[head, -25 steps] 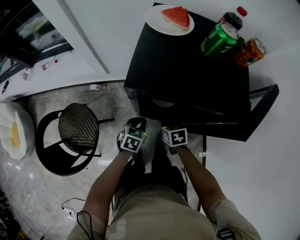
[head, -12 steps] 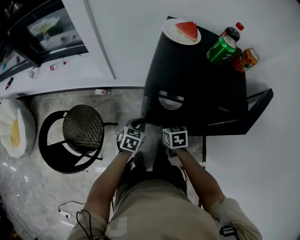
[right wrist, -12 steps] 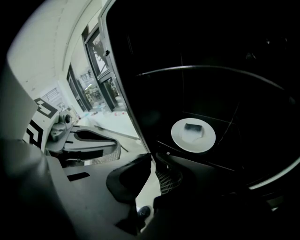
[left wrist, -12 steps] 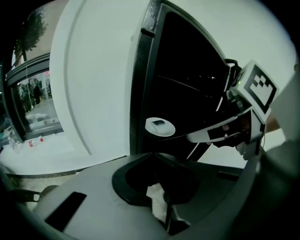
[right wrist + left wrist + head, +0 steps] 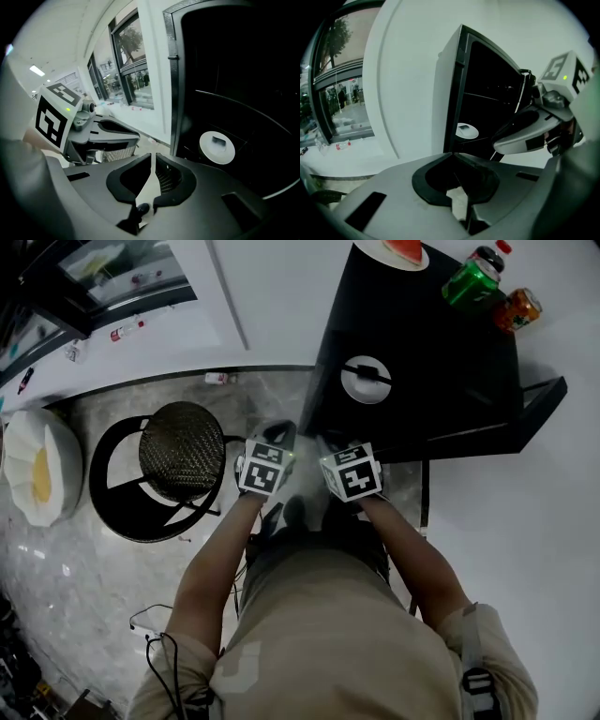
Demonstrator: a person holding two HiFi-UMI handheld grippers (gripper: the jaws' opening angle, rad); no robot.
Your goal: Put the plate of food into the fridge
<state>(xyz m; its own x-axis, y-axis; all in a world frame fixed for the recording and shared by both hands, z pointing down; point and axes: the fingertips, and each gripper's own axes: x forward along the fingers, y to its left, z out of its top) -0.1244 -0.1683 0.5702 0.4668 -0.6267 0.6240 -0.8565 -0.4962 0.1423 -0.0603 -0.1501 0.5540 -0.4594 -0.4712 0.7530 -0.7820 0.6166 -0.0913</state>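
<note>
**Both grippers clenched and empty before the open black fridge [image 5: 441,343].**
We see the left gripper [image 5: 451,155] and the right gripper [image 5: 152,157] side by side, each with its jaws pressed together on nothing. The round white plate with a red watermelon slice [image 5: 403,251] rests on the fridge's top, near a green can [image 5: 472,279]. A second white plate [image 5: 366,379] sits on a shelf inside.

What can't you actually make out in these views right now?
- Plate of watermelon: head view, mostly cut off by the top edge.
- White plate inside the fridge: the dark piece on it is too small to name in any view.
- Fridge's upper shelves: both gripper views, lost in darkness.
- Green can: head view, print too small to read.
</note>
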